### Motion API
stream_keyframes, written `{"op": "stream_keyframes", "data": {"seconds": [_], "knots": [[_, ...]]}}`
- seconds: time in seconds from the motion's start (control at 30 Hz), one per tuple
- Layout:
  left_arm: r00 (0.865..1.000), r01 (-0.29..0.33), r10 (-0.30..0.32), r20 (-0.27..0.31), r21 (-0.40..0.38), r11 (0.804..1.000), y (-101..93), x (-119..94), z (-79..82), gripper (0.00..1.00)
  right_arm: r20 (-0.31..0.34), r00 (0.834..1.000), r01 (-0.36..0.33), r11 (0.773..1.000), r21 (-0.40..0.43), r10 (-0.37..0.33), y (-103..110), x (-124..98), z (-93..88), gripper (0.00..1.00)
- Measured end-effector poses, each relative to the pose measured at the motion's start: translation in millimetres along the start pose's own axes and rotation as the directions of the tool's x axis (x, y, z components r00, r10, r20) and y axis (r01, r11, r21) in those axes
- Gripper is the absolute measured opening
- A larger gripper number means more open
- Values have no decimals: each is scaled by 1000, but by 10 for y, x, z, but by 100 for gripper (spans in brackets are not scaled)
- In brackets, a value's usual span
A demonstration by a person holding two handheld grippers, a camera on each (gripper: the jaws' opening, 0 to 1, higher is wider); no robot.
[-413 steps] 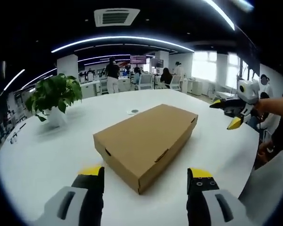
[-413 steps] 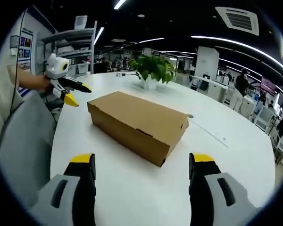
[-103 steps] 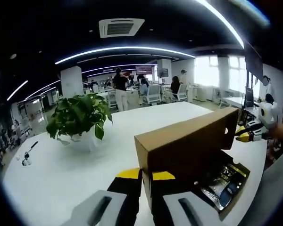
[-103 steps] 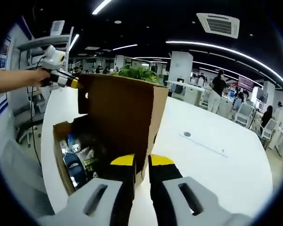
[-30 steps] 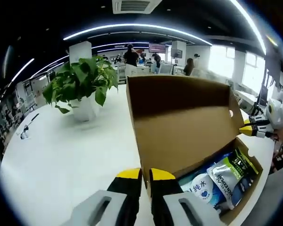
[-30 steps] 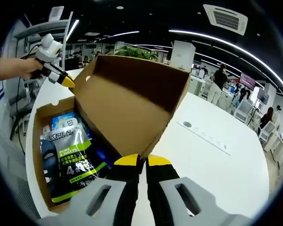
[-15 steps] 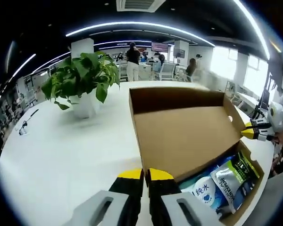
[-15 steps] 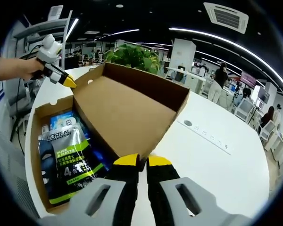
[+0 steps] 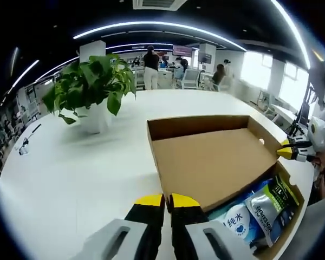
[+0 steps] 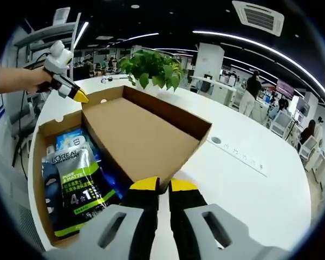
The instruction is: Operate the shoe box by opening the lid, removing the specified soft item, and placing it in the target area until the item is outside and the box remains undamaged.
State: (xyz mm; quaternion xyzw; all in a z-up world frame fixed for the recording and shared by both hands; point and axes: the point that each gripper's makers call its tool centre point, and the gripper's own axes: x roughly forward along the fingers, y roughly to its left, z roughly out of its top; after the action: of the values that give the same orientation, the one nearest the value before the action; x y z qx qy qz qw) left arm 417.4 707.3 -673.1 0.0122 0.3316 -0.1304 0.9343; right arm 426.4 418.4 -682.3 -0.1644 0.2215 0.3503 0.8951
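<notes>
A brown cardboard shoe box (image 9: 286, 234) stands open on the white table. Its lid (image 9: 211, 157) is folded back and lies almost flat, inner side up. My left gripper (image 9: 163, 201) is shut on the lid's near corner. My right gripper (image 9: 284, 153), in a hand, pinches the opposite corner. Inside lie a white pouch (image 9: 233, 216) and a dark green-striped pouch (image 9: 268, 203). In the right gripper view my right gripper (image 10: 163, 186) is shut on the lid (image 10: 135, 135), my left gripper (image 10: 80, 98) holds its far corner, and the dark pouch (image 10: 76, 189) lies in the box (image 10: 38, 179) over a blue pouch (image 10: 70, 141).
A potted green plant (image 9: 92, 86) (image 10: 151, 67) stands on the table beyond the lid. A small round disc (image 10: 215, 140) and a thin strip lie on the white tabletop (image 10: 249, 189). A grey chair back (image 9: 314, 227) is near the box. People and desks are far behind.
The lid has swung further back, from steeply tilted a second ago to nearly flat now. Both grippers stay shut on its corners. The pouches have not moved.
</notes>
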Motion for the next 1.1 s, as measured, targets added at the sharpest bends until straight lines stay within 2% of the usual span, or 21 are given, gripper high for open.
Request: {"op": "stream_keyframes", "data": {"seconds": [0.33,1.1], "knots": [[1000,5,-5,-13,-1,1000,22,85,17,3,-9,1000,-1,1000,11,1,-11,8,-17,5],[999,5,-5,-41,-13,1000,25,174,-74,4,-22,1000,-1,999,52,2,-44,72,-40,6]]}}
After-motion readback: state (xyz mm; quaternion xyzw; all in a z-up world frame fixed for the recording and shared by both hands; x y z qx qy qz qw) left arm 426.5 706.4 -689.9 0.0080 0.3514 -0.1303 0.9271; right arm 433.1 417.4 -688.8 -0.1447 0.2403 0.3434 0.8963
